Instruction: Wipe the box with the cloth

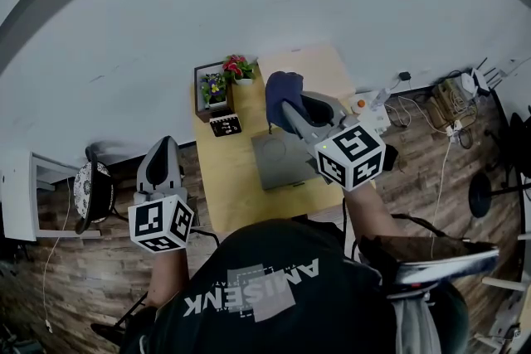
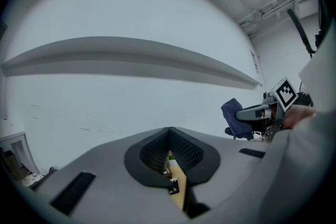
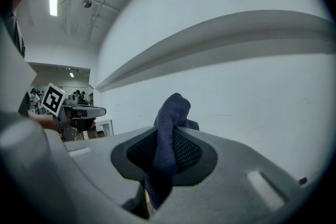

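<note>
A flat grey box (image 1: 279, 165) lies on the small wooden table (image 1: 233, 188) in the head view. Above the box's far edge hangs a dark blue cloth (image 1: 280, 89), and my right gripper (image 1: 290, 106) is shut on it. In the right gripper view the cloth (image 3: 167, 136) bunches up between the jaws and droops below them. My left gripper (image 1: 163, 145) hangs left of the table, over the floor, shut with nothing in it. In the left gripper view its jaws meet at the tips, and the cloth (image 2: 235, 119) shows far right.
Two flower pots (image 1: 238, 68) and a small black-and-white block (image 1: 225, 125) stand at the table's far left. A white device (image 1: 362, 105) sits at its right edge. Cables and a power strip (image 1: 452, 105) lie on the floor to the right, a chair (image 1: 91, 188) to the left.
</note>
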Available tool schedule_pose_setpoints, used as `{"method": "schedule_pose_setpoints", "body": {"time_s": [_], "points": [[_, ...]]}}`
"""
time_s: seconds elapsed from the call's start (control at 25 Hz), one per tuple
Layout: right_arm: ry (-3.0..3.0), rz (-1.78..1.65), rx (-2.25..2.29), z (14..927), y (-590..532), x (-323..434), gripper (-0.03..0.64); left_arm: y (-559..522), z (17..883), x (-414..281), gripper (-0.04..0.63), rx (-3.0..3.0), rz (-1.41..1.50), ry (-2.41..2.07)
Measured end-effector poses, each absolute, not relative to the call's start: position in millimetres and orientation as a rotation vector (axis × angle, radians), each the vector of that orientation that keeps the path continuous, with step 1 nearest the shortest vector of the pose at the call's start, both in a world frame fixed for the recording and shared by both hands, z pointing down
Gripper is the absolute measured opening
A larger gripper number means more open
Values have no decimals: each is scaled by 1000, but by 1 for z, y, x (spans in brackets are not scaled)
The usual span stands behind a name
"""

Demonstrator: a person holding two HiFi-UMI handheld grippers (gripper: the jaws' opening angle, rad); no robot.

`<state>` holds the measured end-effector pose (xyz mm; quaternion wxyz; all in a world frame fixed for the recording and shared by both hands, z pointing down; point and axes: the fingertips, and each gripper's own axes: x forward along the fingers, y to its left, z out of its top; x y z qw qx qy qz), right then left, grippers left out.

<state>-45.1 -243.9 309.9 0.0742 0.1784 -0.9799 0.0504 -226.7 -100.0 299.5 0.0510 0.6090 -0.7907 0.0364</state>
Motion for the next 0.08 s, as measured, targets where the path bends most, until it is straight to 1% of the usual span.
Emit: {"method": "schedule_pose_setpoints", "body": {"time_s": [0.08], "points": [[-2941,153,536,309,-243,-45,67,-98,299,-227,0,1852,110,-2409]]}}
